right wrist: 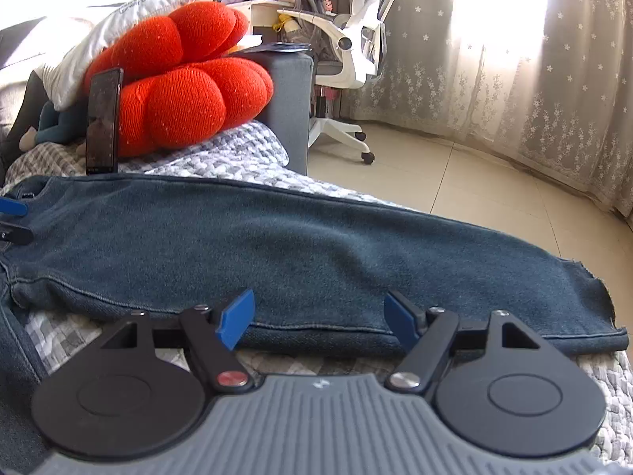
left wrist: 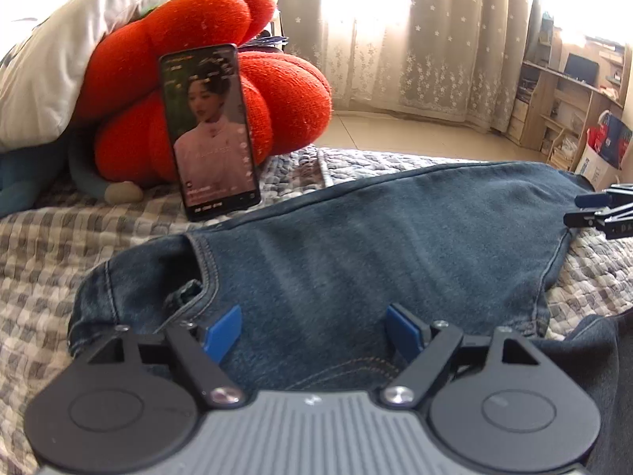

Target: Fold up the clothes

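Denim jeans (right wrist: 316, 253) lie flat on my checked blanket (left wrist: 47, 245). My left gripper (left wrist: 312, 328) hovers open over the waistband. My right gripper (right wrist: 318, 320) stands open at the leg's near edge, gripping nothing.

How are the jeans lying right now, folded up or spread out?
Spread out: the jeans lie flat, full length along the checked blanket, leg over leg, hem not yet brought toward the waist.

Dark blue jeans (right wrist: 300, 253) folded lengthwise, flat on checked quilt (right wrist: 245, 150).
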Available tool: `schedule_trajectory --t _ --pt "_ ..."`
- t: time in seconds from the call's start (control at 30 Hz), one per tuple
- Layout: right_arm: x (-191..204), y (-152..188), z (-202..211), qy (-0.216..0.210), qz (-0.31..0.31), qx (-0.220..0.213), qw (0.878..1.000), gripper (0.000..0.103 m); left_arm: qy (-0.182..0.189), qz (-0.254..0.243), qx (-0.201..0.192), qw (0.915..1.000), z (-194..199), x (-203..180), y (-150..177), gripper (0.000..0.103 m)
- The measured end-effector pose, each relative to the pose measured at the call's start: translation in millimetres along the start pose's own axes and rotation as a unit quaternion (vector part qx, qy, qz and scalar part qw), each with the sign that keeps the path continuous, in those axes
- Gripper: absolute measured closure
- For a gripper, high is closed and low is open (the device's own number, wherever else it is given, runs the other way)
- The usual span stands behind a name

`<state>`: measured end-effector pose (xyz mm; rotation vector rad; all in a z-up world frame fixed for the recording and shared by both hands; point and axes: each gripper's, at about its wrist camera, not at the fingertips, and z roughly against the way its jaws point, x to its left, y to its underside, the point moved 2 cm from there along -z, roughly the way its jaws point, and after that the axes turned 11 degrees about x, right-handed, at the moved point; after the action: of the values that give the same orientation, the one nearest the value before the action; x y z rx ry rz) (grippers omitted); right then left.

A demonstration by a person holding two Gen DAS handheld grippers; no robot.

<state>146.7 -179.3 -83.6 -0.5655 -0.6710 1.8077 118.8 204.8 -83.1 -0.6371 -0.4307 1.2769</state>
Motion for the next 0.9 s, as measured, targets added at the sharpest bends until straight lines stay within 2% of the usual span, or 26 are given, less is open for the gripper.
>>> schedule_trajectory --t 0.17,0.33,0.43,0.47,0.57,0.7,0.77,0.9 --pt "-22 7 -2 -0.009 -0.026 0.008 1.000 0.027 0.011 0.004 -0.028 0.9995 5 17 28 0.020" --pt "-56 22 9 0.048 -0.060 0.020 0.997 0.025 0.021 0.039 -0.029 0.9986 20 34 37 0.020" --pt "-70 30 23 0.076 -0.088 0.022 0.993 0.025 0.000 0.033 -0.026 0.9991 32 29 36 0.020" --pt "-70 31 29 0.071 -0.091 0.017 0.993 0.025 0.001 0.036 -0.028 0.9989 36 28 36 0.020" --pt "-62 32 46 0.042 -0.092 0.006 0.995 0.025 0.001 0.036 -0.040 0.9985 47 26 37 0.020" --pt "-33 24 63 0.032 -0.066 -0.010 0.997 0.025 -0.016 0.040 -0.044 0.9981 53 31 31 0.023" --pt "-19 16 68 0.022 -0.057 -0.016 0.998 0.025 -0.018 0.042 -0.037 0.9983 48 38 22 0.032" --pt "6 12 71 -0.004 -0.044 -0.021 0.999 0.025 -0.025 0.028 -0.017 0.9992 27 48 0 0.041"
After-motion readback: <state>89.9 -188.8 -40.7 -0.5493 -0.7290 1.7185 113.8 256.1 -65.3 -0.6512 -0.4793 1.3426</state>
